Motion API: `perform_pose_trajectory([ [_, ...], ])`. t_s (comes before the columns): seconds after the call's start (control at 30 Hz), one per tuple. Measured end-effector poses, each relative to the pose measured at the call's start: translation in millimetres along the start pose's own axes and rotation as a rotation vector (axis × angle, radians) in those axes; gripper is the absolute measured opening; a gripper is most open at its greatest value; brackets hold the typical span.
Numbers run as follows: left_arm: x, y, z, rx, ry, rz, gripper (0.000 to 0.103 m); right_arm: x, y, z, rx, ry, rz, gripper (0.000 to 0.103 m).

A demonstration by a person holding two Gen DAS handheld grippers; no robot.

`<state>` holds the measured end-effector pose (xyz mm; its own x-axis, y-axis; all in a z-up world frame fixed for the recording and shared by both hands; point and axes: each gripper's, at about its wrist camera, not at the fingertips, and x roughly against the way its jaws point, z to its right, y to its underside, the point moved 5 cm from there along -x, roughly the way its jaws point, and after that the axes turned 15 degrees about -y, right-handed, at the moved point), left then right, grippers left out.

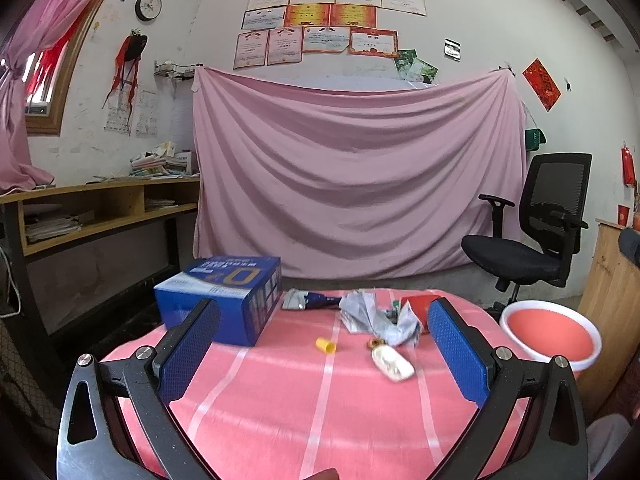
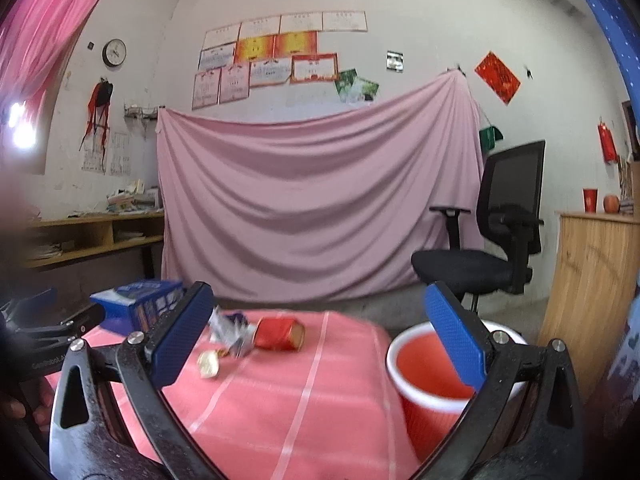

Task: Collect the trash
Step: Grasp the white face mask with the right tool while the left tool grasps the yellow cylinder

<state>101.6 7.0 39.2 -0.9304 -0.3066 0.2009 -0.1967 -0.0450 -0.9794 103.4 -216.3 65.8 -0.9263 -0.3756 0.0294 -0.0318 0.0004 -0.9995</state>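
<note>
Pink sheet (image 1: 356,176) draped on wall, certificates (image 1: 320,24) above, black office chair (image 1: 532,232) (empty) — round clock (image 1: 148,6) upper left

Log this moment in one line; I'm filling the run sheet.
left gripper: open, empty | right gripper: open, empty | trash on table: yellow cap, crumpled wrapper | red bin: beside table

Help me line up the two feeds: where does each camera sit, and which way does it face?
Left wrist: behind the open left tool, facing across the table at the box, wrappers and draped wall; only the tool's fingers show.
Right wrist: behind the open right tool, further right, over the bin; the left tool and a hand show at left.
Shared: box, wrappers, bin, chair.
</note>
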Motion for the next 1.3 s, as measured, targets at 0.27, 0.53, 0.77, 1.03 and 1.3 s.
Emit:
perform_pose_trajectory([
  [0.27, -71.3, 3.7, 5.6, -0.027, -0.035, -0.036, 0.101, -62.3, 11.1, 11.4, -0.013, -0.027, -0.029, 0.103],
  [0.53, -110.0, 3.4, 3.1, -0.047, -0.046, 0.025, 0.101, -115.3, 20.4, 5.9, -0.045, -0.098, -0.035, 0.103],
  [0.77, -138.8, 17.9, 9.4, -0.079, 0.014, -0.090, 0.101, -163.9, 36.6, -0.4, -0.097, -0.232, -0.176, 0.103],
  [1.03, -172.8, 38.6, 22.6, -0.140, 0.072, -0.312, 0.069, -206.0, 76.7, -9.0, -0.124, -0.345, -0.433, 0.083],
  [1.3, -207.6, 75.2, 26.4, -0.113, 0.119, -0.601, 0.040, -233.7, 106.4, -16.3, -0.140, -0.378, -0.616, 0.075],
])
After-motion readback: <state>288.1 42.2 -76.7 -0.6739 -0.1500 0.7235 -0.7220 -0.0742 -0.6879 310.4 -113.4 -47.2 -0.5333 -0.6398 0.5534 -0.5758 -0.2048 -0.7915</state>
